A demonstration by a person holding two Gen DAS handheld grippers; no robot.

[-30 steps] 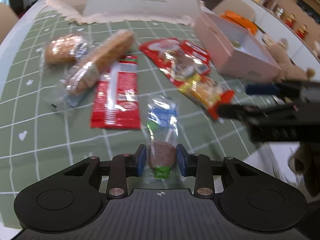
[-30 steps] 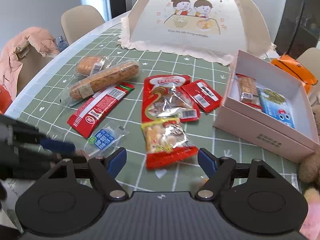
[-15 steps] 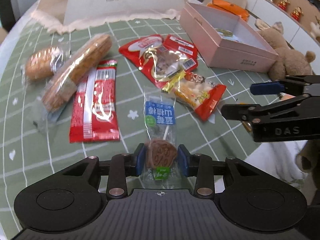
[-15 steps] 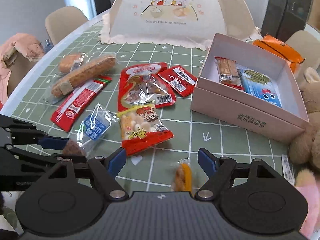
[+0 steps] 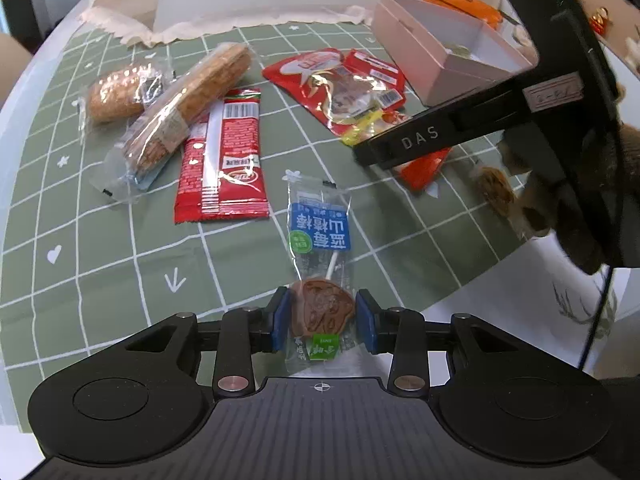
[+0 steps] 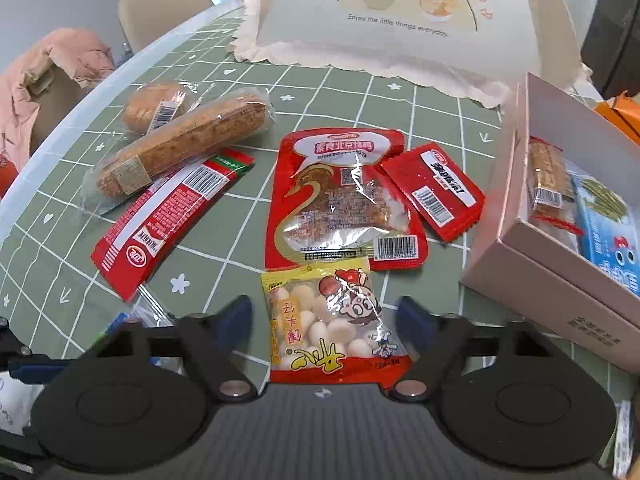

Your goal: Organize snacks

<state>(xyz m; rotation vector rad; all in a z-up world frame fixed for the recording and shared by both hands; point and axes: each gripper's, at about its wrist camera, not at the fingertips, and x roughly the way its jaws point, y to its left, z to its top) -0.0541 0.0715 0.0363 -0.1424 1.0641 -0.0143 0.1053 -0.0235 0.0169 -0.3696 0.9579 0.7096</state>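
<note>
My left gripper (image 5: 322, 318) is shut on a clear-wrapped brown lollipop (image 5: 322, 312) with a blue label, held at the table's near edge. My right gripper (image 6: 326, 322) is open, its fingers either side of a red and yellow bag of white candies (image 6: 330, 322) that lies flat. The right gripper's body (image 5: 460, 128) crosses the left wrist view above that bag. A pink open box (image 6: 560, 272) at the right holds a wrapped bar (image 6: 548, 180) and a blue packet (image 6: 612, 236).
On the green checked cloth (image 6: 224, 268) lie a long red pack (image 6: 168, 216), a long wrapped bread (image 6: 184, 144), a round bun (image 6: 156, 106), a big red pouch (image 6: 340, 200) and a small red sachet (image 6: 440, 192). A food cover (image 6: 400, 12) stands behind. A small orange snack (image 5: 496, 192) lies near the edge.
My right gripper has moved forward and down over the candy bag, so the bag now lies between its open fingers. The left gripper still holds the lollipop and has shifted slightly.
</note>
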